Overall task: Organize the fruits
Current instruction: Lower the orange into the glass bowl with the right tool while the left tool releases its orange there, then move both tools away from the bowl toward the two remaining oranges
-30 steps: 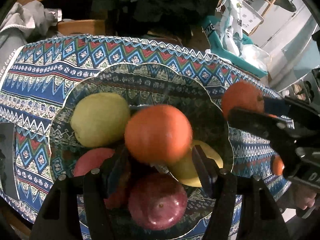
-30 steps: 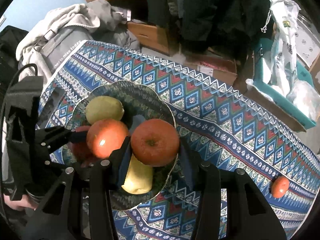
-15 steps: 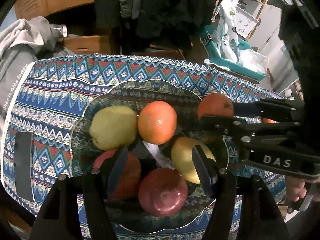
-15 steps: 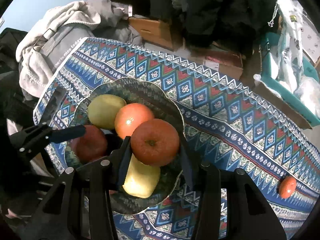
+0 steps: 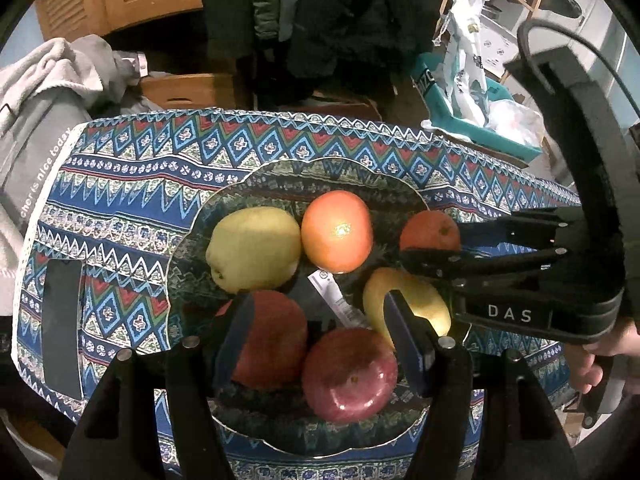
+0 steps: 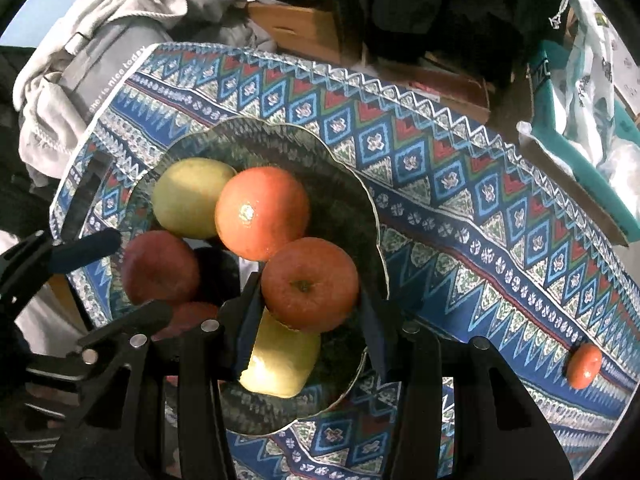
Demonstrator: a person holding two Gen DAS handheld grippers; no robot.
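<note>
A dark glass plate point(image 5: 276, 176) point(image 6: 360, 184) on the patterned tablecloth holds a green apple point(image 5: 254, 248) point(image 6: 188, 200), an orange point(image 5: 337, 231) point(image 6: 262, 212), two red apples point(image 5: 350, 374) point(image 5: 272, 340) and a yellow fruit point(image 5: 404, 300) point(image 6: 280, 360). My left gripper point(image 5: 320, 336) is open and empty, raised above the red apples. My right gripper point(image 6: 310, 312) is shut on a second orange point(image 6: 310, 284) point(image 5: 430, 232) over the plate's right side.
A small orange point(image 6: 584, 366) lies on the tablecloth point(image 6: 460, 184) far right. A dark phone-like slab point(image 5: 62, 328) lies at the cloth's left end. Grey clothes point(image 6: 80, 48) and a cardboard box point(image 5: 188, 90) lie beyond the table's far edge.
My left gripper has let go of the orange, which now rests in the plate, and has drawn back and up. My right gripper has brought its orange lower over the plate.
</note>
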